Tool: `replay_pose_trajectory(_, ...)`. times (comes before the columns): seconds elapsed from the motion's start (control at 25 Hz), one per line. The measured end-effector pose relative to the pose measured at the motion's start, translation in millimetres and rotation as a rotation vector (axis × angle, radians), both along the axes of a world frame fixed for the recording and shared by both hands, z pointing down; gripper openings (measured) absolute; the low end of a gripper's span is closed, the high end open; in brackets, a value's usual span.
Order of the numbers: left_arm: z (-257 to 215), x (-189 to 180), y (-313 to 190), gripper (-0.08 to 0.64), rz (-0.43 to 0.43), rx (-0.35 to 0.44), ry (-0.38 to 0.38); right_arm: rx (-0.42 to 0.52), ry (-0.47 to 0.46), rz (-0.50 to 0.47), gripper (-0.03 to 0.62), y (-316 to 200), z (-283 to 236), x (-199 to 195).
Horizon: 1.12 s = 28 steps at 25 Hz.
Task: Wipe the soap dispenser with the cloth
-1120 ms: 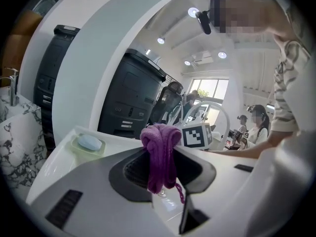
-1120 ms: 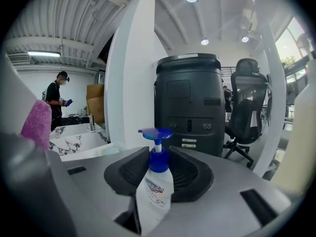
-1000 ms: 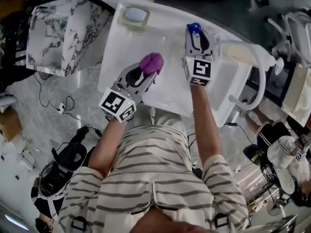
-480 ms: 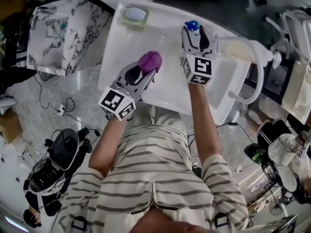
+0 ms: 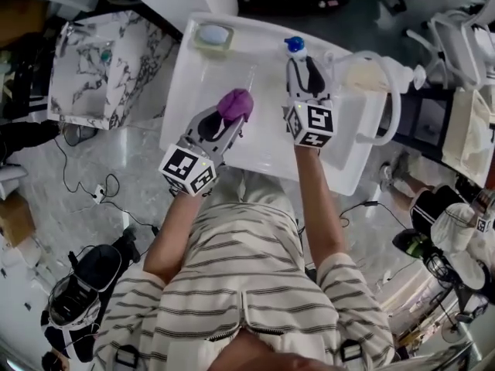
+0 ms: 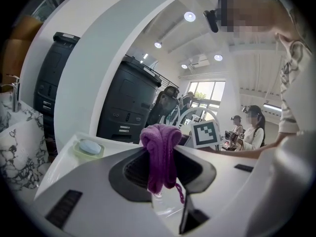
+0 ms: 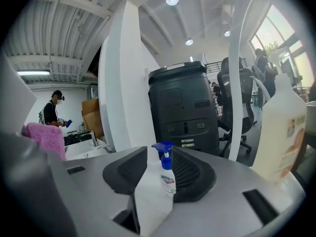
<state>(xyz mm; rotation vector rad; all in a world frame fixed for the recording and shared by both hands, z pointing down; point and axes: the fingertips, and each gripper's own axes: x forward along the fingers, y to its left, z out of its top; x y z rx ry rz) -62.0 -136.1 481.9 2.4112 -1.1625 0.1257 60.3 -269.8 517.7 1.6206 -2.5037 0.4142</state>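
Head view looks down on a white desk (image 5: pixel 267 149), with the soap dispenser (image 5: pixel 294 46) standing near its far edge, blue pump up. The right hand-held gripper (image 5: pixel 305 69) reaches toward it from the near side. The left hand-held gripper (image 5: pixel 230 120) sits over the middle of the desk, clamped on a bunched purple cloth (image 5: pixel 237 103) that is well apart from the dispenser. A soap dish (image 5: pixel 213 35) lies at the far left corner.

Right gripper view adds what the head view cannot settle. The dispenser stands between the jaws, which have just been closing but are not yet on it. The left pad is clear of the bottle, and whether the right pad touches it cannot be told. A large pale bottle (image 7: pixel 281 127) also shows off to the right. Left gripper view shows the cloth pinched tight between its jaws, draped in a fold.

The step in hand seems to be steadying the dispenser, and no wiping has begun. Next, the right jaws would need to close squarely on the bottle, clear of the pump. The left would then carry the cloth across to the bottle's side.
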Motion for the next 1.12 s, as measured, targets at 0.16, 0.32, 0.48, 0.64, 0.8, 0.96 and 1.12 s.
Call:
replay_pose_trajectory(0.16, -10, 6, 11, 0.12, 0.017, 0.03, -0.028, 0.028, -0.017, 0.009, 0.108, 22, -22, 0)
replay_pose_trajectory(0.32, -26, 9, 27, 0.12, 0.025, 0.061, -0.034, 0.048, -0.023, 0.007, 0.047, 51, -42, -2)
replay_pose_trajectory(0.48, -43, 8, 39, 0.12, 0.022, 0.102, -0.041, 0.049, -0.075, 0.009, 0.009, 78, -64, -6)
replay_pose_trajectory(0.64, -57, 10, 51, 0.12, 0.02, 0.163, -0.095, 0.036, -0.124, -0.004, 0.009, 105, -83, -9)
replay_pose_trajectory(0.8, -69, 12, 59, 0.12, 0.005, 0.19, -0.11, 0.059, -0.112, -0.005, 0.009, 125, -100, -11)
replay_pose_trajectory(0.96, -75, 15, 66, 0.12, 0.011, 0.209, -0.14, 0.08, -0.09, -0.014, 0.009, 147, -111, -13)
replay_pose_trajectory(1.12, -82, 18, 67, 0.12, 0.01, 0.228, -0.139, 0.107, -0.068, -0.021, 0.009, 166, -123, -10)
